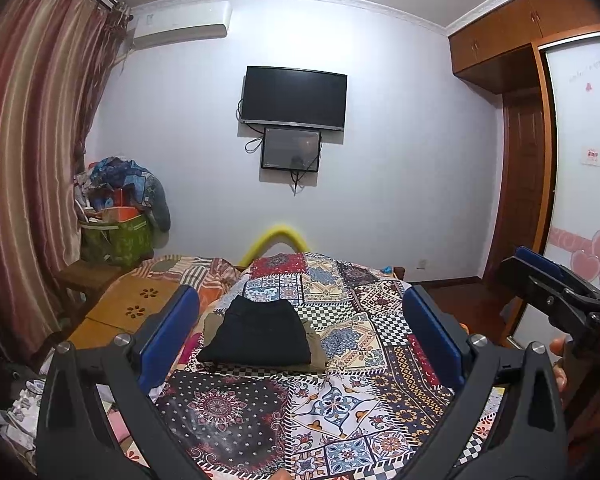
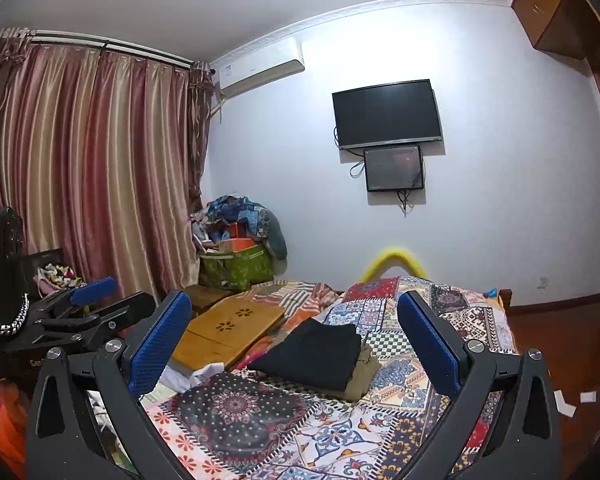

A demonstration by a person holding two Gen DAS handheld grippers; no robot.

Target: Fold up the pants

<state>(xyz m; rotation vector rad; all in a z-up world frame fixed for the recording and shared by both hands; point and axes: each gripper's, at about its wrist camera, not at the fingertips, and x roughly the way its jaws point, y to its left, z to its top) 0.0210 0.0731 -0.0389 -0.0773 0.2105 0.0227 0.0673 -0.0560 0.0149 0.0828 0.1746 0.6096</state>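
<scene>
Folded black pants (image 1: pixel 260 332) lie on the patchwork bedspread (image 1: pixel 340 400), stacked on a folded khaki garment (image 1: pixel 315 346) that peeks out at the right. In the right wrist view the black pants (image 2: pixel 312 354) rest over the khaki piece (image 2: pixel 364 376). My left gripper (image 1: pixel 300 320) is open and held above the bed, short of the stack, with nothing between its blue pads. My right gripper (image 2: pixel 294 328) is open too, raised and empty. Each gripper shows in the other's view: the right one (image 1: pixel 548 284) at the far right, the left one (image 2: pixel 88 300) at the left.
A wooden lap desk (image 2: pixel 228 330) lies on the bed left of the stack. A green bin piled with clothes (image 1: pixel 118 236) stands by the striped curtains (image 2: pixel 80 168). A TV (image 1: pixel 294 98) hangs on the far wall. A wardrobe (image 1: pixel 540 40) is at right.
</scene>
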